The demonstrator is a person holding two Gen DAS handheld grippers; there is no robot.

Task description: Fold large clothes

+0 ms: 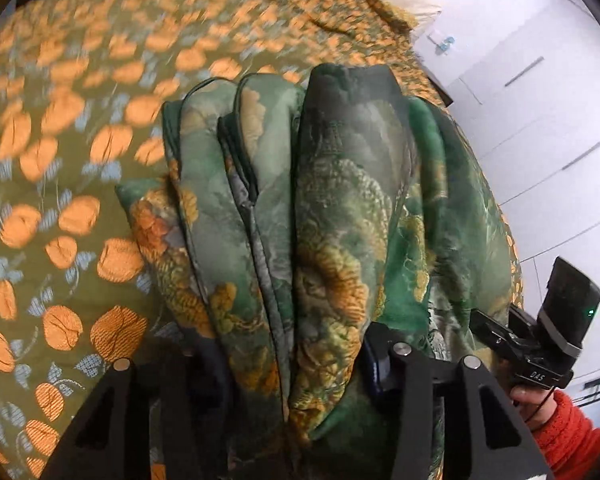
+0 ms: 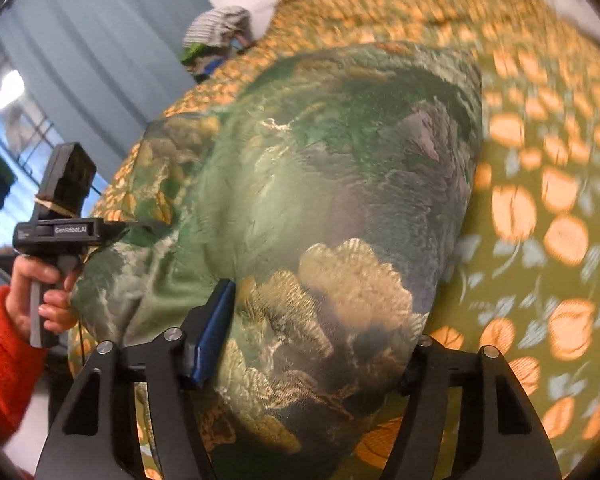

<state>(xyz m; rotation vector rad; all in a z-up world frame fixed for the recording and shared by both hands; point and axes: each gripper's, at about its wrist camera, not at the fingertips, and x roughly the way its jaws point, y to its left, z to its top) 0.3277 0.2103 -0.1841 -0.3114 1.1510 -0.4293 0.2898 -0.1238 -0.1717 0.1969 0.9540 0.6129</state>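
Note:
A thick folded green quilt with gold and orange flower print (image 1: pixel 332 216) is held above the bed; its stacked folded layers face the left wrist view. My left gripper (image 1: pixel 288 364) is shut on the bundle's near end, fingers wide around the thick layers. In the right wrist view the quilt (image 2: pixel 320 200) bulges between the fingers, and my right gripper (image 2: pixel 312 344) is shut on it, the blue pad (image 2: pixel 214 336) pressing its left side. Each gripper also shows in the other's view, the right one (image 1: pixel 540 344) and the left one (image 2: pixel 60 228), in hands with red sleeves.
The bed is covered by an olive bedspread with orange flowers (image 1: pixel 60 160), also in the right wrist view (image 2: pixel 540 220). White wardrobe doors (image 1: pixel 540 120) stand to the right. A blue curtain (image 2: pixel 100 60) and a heap of clothes (image 2: pixel 216 36) lie beyond the bed.

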